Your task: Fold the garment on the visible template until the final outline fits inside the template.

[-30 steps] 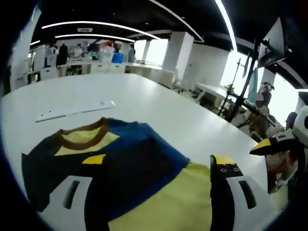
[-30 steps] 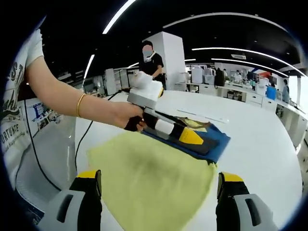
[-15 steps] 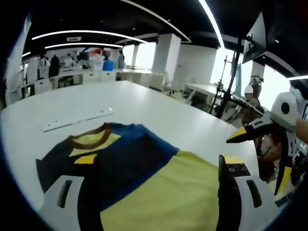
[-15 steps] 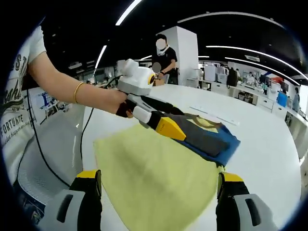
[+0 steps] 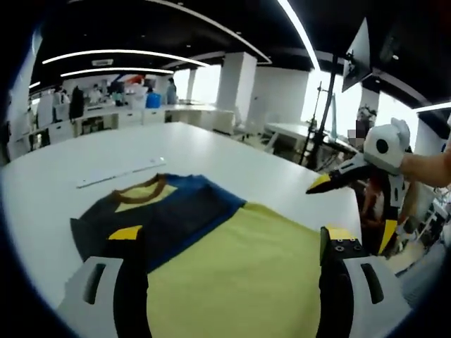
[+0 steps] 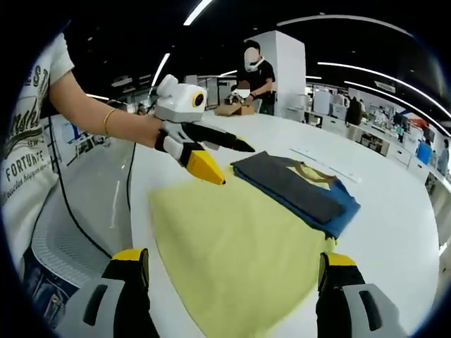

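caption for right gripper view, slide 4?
Left gripper open above the partly folded yellow-and-blue T-shirt on the white table.

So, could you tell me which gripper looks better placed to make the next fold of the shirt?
Probably the left gripper: it hangs open just above the yellow part of the shirt near its edge, while the right gripper is raised beyond the table's far side.

Ahead of my right tool (image 6: pixel 229 299) the shirt (image 6: pixel 246 232) reads as soft matt cloth, its yellow lower part smooth, the dark folded part beyond it just as dull. A ribbed-looking brown collar (image 5: pixel 141 191) shows past my left tool (image 5: pixel 229 282). The worktop (image 5: pixel 211 158) is white, smooth and faintly glossy, catching the ceiling lights. Both tools look like hard plastic: white shells with a slight sheen, black jaws, yellow tips. A shiny gold bangle (image 6: pixel 108 121) circles the wrist.
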Tool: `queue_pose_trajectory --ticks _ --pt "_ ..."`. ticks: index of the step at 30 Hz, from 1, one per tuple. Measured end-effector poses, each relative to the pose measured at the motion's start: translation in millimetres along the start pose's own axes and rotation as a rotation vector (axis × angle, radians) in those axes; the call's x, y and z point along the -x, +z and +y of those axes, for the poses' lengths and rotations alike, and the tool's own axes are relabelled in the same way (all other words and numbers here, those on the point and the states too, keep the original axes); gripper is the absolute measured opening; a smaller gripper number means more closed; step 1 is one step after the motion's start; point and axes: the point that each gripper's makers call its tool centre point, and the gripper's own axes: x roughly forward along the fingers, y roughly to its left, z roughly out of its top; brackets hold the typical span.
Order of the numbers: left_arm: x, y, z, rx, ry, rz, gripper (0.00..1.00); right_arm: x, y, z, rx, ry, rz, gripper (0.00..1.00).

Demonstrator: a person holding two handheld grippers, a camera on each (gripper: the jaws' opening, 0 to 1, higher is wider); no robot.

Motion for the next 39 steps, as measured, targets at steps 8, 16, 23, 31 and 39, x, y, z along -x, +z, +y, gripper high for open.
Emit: queue_pose_trajectory --ticks 8,16,23,31,39 --pt "36.6 -6.1 2.9 0.029 0.033 -0.021 0.99 2.4 -15.2 8.1 0.035 0.0 0.049 0.99" --pt "74.6 -21.5 0.2 0.015 0.035 -0.001 0.97 5.1 -26.7 10.4 0.021 -0.008 0.066 0.99" --pt "96.0 -37.0 -3.2 0.057 0.05 0.006 0.94 6.0 -35.7 16.6 0.007 -0.005 0.078 0.97" --pt "113.9 -67.2 -16.4 0.039 0.044 0.088 0.89 8.6 -44.9 17.7 -0.016 -0.019 0.092 0.93" --pt "130.7 -93.1 -15.5 0.031 0.06 0.14 0.75 11.9 -56.2 18.7 -0.026 -0.021 0.123 0.82"
